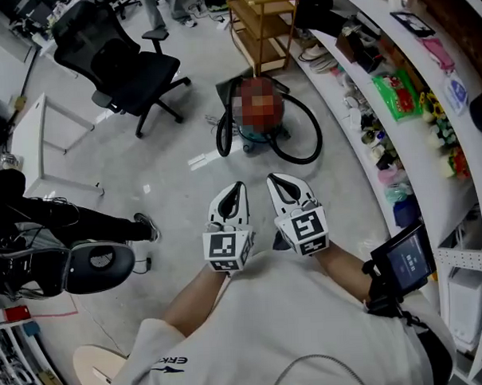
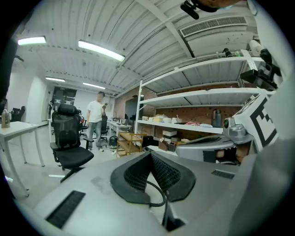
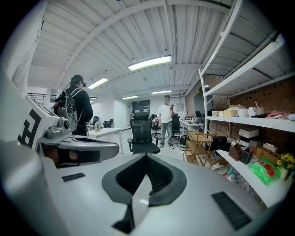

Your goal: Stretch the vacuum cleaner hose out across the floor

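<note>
The vacuum cleaner (image 1: 251, 138) stands on the floor ahead of me, with a teal base and a body partly under a mosaic patch. Its black hose (image 1: 316, 133) lies coiled in loops around it. My left gripper (image 1: 239, 186) and right gripper (image 1: 273, 179) are held side by side near my chest, well short of the vacuum. Both are shut with nothing between the jaws. The left gripper view shows that gripper's jaws (image 2: 150, 155) closed and pointing level into the room, and the right gripper view shows the same for the right gripper (image 3: 146, 157). Neither gripper view shows the vacuum.
A black office chair (image 1: 132, 73) stands to the left of the vacuum and a white table (image 1: 37, 134) further left. A wooden cart (image 1: 261, 23) is behind it. Curved white shelves (image 1: 410, 128) line the right side. A person's legs (image 1: 75, 225) and a stool (image 1: 101, 266) are at left.
</note>
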A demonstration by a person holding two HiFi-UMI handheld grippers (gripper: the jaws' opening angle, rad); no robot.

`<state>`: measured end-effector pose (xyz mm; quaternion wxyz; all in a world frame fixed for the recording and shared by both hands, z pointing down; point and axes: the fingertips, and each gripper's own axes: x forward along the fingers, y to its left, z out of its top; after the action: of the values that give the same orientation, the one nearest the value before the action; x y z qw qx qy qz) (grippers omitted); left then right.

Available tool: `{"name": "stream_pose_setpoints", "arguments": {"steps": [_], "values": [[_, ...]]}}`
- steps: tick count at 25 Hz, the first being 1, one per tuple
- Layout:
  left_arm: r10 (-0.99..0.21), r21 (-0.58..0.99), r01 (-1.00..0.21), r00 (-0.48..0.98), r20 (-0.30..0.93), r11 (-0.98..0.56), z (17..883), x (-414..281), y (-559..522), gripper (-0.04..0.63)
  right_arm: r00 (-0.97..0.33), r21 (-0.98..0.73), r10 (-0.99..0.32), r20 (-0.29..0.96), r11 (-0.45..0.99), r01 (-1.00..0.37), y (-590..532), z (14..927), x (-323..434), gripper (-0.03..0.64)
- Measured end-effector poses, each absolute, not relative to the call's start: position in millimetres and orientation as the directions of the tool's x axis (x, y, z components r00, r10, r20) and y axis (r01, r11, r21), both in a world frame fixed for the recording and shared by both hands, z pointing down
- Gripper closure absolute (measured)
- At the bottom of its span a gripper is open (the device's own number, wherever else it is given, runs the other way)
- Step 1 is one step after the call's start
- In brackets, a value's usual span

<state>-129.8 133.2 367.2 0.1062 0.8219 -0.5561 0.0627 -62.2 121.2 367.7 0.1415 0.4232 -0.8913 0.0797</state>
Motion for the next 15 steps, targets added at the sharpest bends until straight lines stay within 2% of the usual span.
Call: {"name": "stream_pose_setpoints", "arguments": {"steps": [15], "values": [[-0.927,0.087,-0.967,0.252,0.277,-0.237,382.5,-95.1,5.1,0.594,-0.655,-0.067,-0.675,0.342,0.677,-0.733,-18.5,387.9,-15.6,0.615]]}}
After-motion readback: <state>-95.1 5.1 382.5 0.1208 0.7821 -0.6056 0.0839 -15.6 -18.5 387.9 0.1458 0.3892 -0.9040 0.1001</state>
